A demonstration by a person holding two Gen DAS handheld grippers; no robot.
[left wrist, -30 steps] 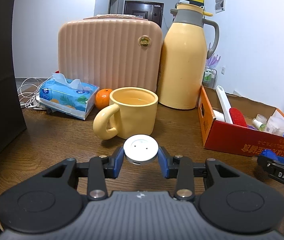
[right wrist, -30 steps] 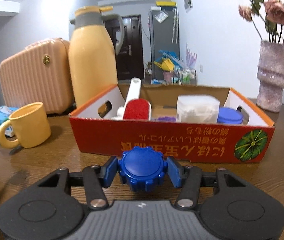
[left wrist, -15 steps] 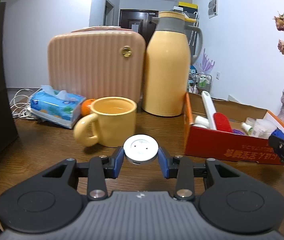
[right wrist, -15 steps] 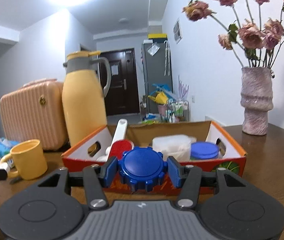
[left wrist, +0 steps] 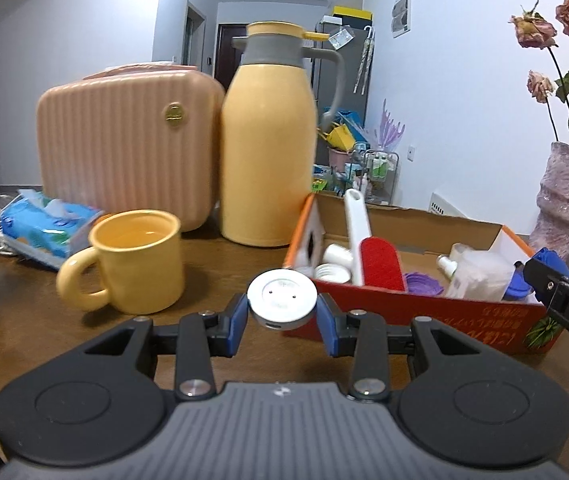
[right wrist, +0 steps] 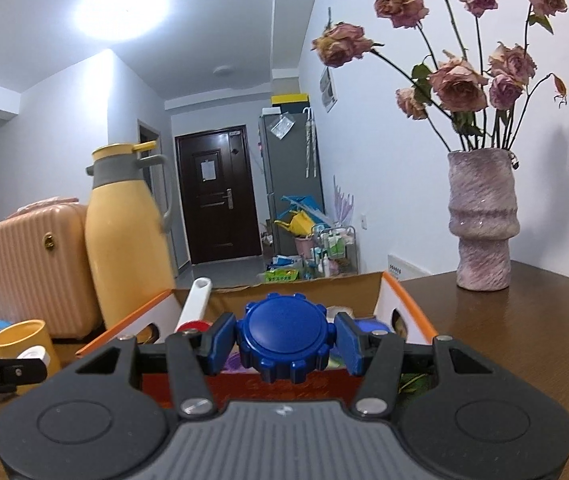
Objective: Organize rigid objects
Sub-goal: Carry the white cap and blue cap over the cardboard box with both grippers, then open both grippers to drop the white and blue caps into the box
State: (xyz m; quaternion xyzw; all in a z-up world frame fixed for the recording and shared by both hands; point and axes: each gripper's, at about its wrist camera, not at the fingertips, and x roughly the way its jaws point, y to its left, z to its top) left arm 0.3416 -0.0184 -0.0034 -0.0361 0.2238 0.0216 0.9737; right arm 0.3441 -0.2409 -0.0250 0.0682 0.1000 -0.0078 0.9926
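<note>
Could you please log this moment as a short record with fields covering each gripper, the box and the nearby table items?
left gripper: shut on white round disc, near the box's front left corner
right gripper: shut on blue ridged cap, held by the box's front wall
cardboard box: open top, holds red-and-white brush, purple lid, white bottles
yellow mug: upright, left of box
yellow thermos: upright behind mug

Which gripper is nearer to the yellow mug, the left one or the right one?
Left. The left gripper holds a white disc just right of the yellow mug. The right gripper is over the red box, farther away.
</note>
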